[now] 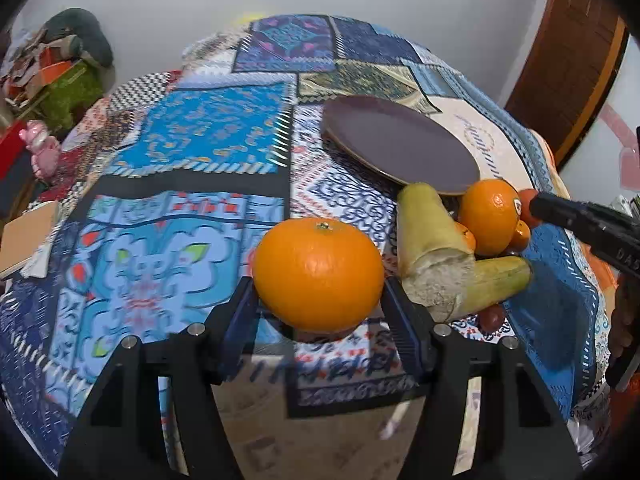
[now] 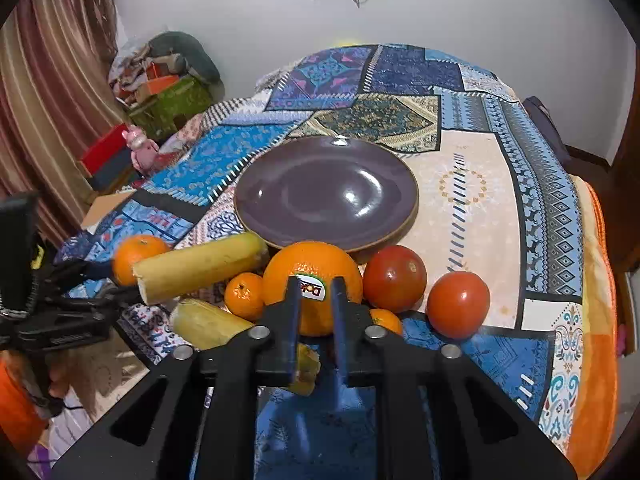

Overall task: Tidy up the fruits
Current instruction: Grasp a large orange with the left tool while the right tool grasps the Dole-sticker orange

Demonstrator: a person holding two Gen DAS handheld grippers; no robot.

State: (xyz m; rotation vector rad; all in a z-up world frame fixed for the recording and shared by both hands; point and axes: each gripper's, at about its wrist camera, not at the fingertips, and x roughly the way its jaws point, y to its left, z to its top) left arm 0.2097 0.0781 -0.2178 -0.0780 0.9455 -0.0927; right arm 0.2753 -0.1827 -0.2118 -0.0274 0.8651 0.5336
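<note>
My left gripper [image 1: 318, 292] is shut on an orange [image 1: 318, 274] and holds it above the patterned cloth; this orange also shows in the right wrist view [image 2: 134, 254]. A dark purple plate [image 1: 400, 142] [image 2: 326, 192] lies empty behind the fruit pile. My right gripper [image 2: 316, 292] is open and empty, its fingers just in front of a stickered orange [image 2: 312, 276] [image 1: 488, 214]. Two banana pieces [image 2: 200, 266] [image 2: 210, 326], a small mandarin [image 2: 244, 296] and two tomatoes [image 2: 395, 278] [image 2: 458, 304] lie around it.
The table is covered by a blue patchwork cloth [image 2: 500, 160], and its front edge is close below both grippers. A banana stub [image 2: 306, 368] lies under the right gripper. Boxes and a pink toy [image 2: 140, 148] stand off to the left.
</note>
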